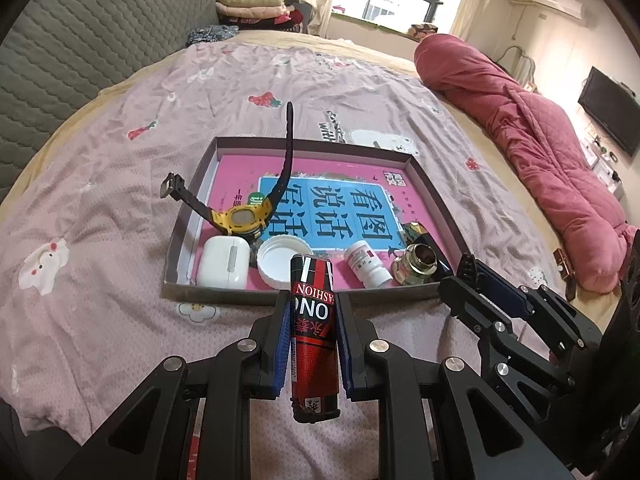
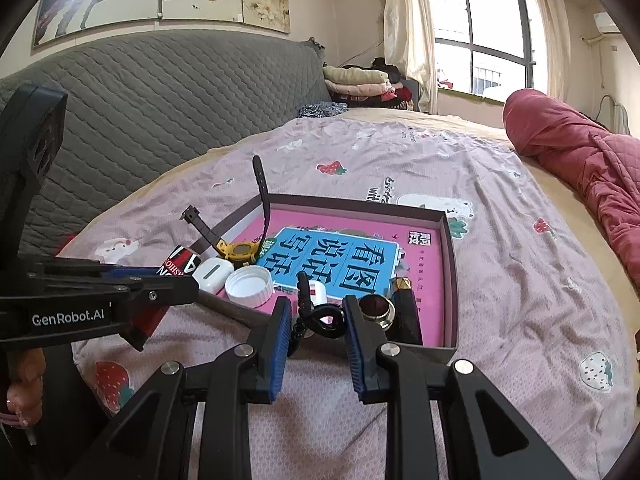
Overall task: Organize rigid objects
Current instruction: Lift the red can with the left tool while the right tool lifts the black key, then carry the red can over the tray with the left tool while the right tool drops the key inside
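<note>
My left gripper (image 1: 313, 300) is shut on a red and black lighter (image 1: 314, 340), held upright just before the near wall of the shallow box tray (image 1: 304, 296). My right gripper (image 2: 316, 308) is shut on a black hair claw clip (image 2: 320, 316) over the tray's near edge (image 2: 432, 348). In the tray lie a yellow watch (image 1: 240, 218), a white earbud case (image 1: 224, 262), a white jar lid (image 1: 280, 260), a small white pill bottle (image 1: 366, 266) and a gold-capped perfume bottle (image 1: 416, 264), all on a pink and blue book (image 1: 340, 208).
The tray sits on a pink printed bed sheet (image 1: 120, 184). A rolled red quilt (image 1: 540, 152) lies to the right. A grey padded headboard (image 2: 160, 100) is at the left, folded clothes (image 2: 360, 80) at the far end. A small brown object (image 1: 562, 260) lies near the quilt.
</note>
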